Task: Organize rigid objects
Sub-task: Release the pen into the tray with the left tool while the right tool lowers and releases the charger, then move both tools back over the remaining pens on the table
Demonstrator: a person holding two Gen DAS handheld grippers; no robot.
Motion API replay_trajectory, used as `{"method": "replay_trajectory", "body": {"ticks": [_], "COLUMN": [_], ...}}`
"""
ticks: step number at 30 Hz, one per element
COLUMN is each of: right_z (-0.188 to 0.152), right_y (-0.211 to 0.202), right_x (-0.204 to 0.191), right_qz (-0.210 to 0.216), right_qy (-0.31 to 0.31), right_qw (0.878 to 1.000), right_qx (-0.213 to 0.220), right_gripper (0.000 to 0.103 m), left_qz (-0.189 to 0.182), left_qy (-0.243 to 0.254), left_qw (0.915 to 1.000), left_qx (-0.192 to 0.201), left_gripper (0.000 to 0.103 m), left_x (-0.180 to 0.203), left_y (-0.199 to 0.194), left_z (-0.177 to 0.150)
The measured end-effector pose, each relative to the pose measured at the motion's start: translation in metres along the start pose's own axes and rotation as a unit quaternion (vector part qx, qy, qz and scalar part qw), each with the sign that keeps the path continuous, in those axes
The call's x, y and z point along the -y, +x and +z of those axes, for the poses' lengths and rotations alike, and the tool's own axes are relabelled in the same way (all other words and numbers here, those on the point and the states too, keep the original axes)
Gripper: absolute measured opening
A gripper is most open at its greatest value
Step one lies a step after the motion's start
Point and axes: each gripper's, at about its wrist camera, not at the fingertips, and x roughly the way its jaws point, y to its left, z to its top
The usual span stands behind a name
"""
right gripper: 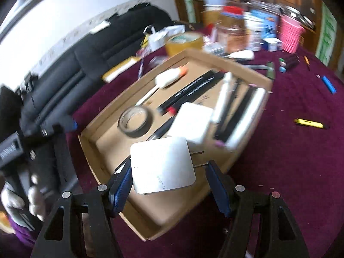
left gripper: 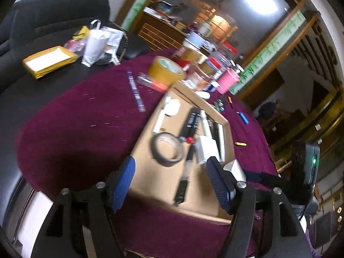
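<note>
Tray (right gripper: 215,58): we are taking it as landmark.
Right tongs (right gripper: 169,172): we are clamping the charger (right gripper: 162,165) over the tray's near end.
Left tongs (left gripper: 171,163): we are holding them apart and empty at the tray's near-left edge.
Charger: it is hanging above bare tray floor, its prongs pointing across at the right pad. Our right hand is nearer.

You are in a lived-in home: black sofa (left gripper: 53,19), wooden drawer cabinet (left gripper: 159,32), table under maroon cloth (left gripper: 86,118) crowded with household clutter.

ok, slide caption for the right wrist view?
Right gripper carries a white charger over the cardboard tray of sorted items.
</note>
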Motion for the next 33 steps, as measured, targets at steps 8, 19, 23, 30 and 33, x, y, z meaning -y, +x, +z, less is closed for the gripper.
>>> {"method": "replay_trajectory", "body": {"ticks": [8,19,23,30,33], "right_z": [-0.012,-0.021,-0.025,-0.037,-0.043], "right_y": [0.029,0.014,-0.003,-0.046,-0.06], "right_x": [-0.015,-0.031,-0.037,-0.014,0.003], "right_qz": [-0.069,-0.11,-0.143,-0.179,-0.195], "right_qy": [-0.032,-0.08,-0.103,-0.07,-0.046], "right_qw": [0.997,0.99,0.982,0.973,0.97], "right_qx": [-0.024,0.022,0.061,0.126,0.136], "right_gripper": [0.072,0.079,0.08,0.085,0.086], "left_qz": [-0.001,0.008,0.009,0.015,0.014], "left_qy": [-0.022,-0.024,-0.017,0.017,0.03], "left_qw": [0.9998,0.9997,0.9998,0.9997,0.9994], "left_qx": [0.002,-0.008,-0.011,-0.009,-0.009], "left_gripper": [0.068,0.075,0.075,0.078,0.078], "left_x": [-0.024,-0.024,-0.015,0.016,0.03], "left_y": [-0.002,0.003,0.005,0.006,0.009], "left_z": [-0.007,-0.012,-0.014,-0.016,-0.018]}}
